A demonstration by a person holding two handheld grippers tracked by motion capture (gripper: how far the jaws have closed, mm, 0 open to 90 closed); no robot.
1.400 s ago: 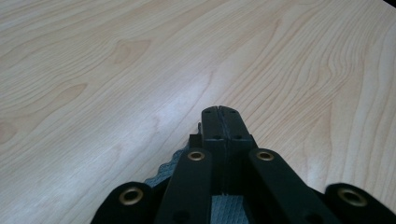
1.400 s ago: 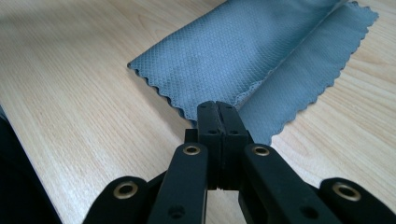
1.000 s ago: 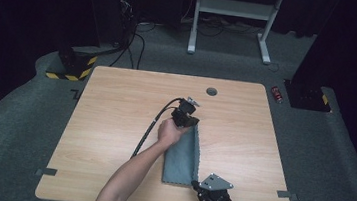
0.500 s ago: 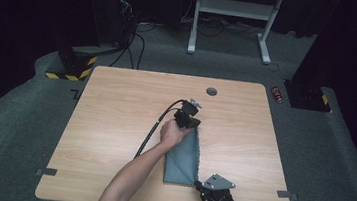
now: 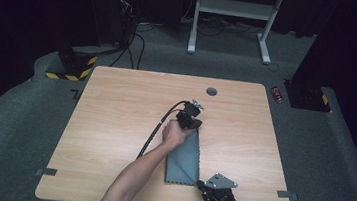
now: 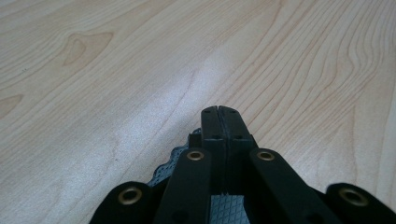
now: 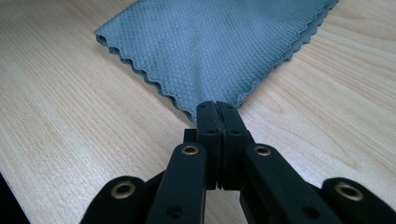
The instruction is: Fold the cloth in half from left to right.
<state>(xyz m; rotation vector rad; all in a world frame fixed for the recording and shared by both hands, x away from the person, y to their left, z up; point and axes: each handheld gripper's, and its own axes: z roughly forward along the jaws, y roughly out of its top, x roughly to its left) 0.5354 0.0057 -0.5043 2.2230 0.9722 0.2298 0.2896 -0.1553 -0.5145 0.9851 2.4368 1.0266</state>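
lying folded on the near right part of the wooden table, the grey cloth, its long axis running away from the person, near end close to the front edge. pinching its far corner with the left gripper, jaws clamped tight on the fabric, textured grey cloth showing beneath the closed jaws in the left gripper view. gripping the near right corner with the right gripper, jaws pressed together on the scalloped hem of the cloth, the rest spreading ahead and flat in the right gripper view. holding both ends, so probably stretching or lifting along the long axis, each hand already at its own corner. sitting well apart, a round grommet near the far edge. nothing standing between the grippers but the cloth itself; a black cable trailing left of the left hand, clear of the fabric.
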